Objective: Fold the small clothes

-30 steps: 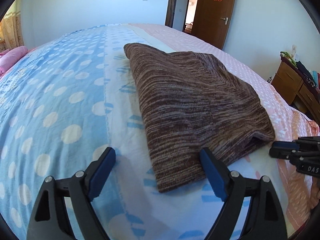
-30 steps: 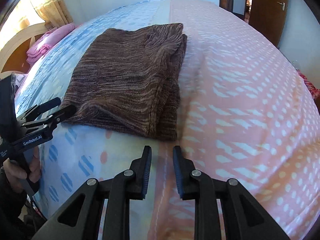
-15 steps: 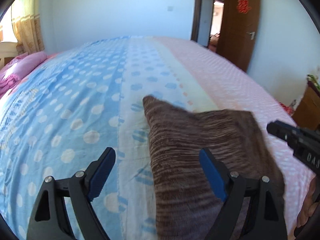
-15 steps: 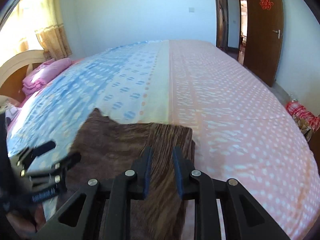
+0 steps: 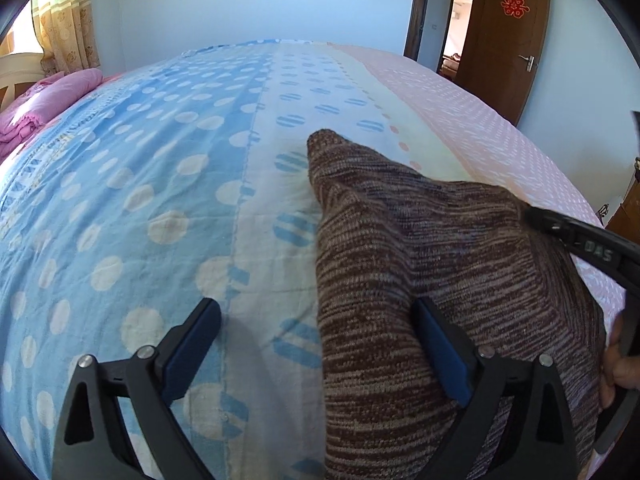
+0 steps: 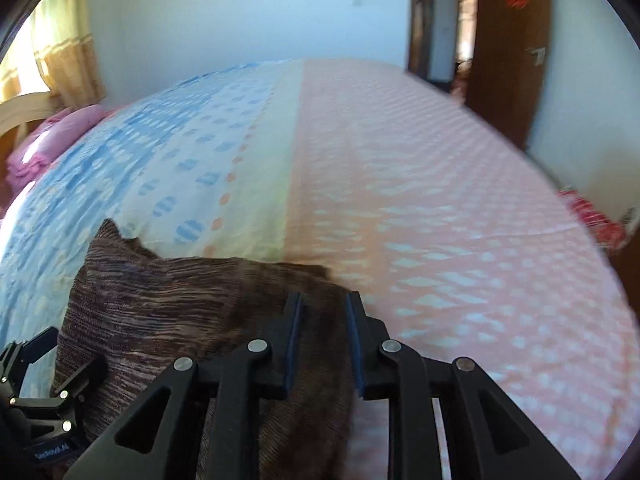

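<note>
We see the folded brown knit garment (image 5: 440, 280) lying on the near part of the bed (image 5: 160, 200), on its pale middle stripe between the blue and pink halves. Our left gripper (image 5: 316, 344) gapes wide over the garment's left edge; our right gripper (image 6: 322, 340) stands narrowly parted above its right edge, gripping nothing. Far right stands a brown door (image 5: 504, 32), far left pink bedding (image 5: 44, 96) below a curtain (image 5: 68, 28).

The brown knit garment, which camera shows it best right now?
The left wrist view: the brown knit garment is sharp there, its far corner and left edge clear on the bed. The right wrist view is motion-blurred, with the garment partly hidden behind gripper frames.
</note>
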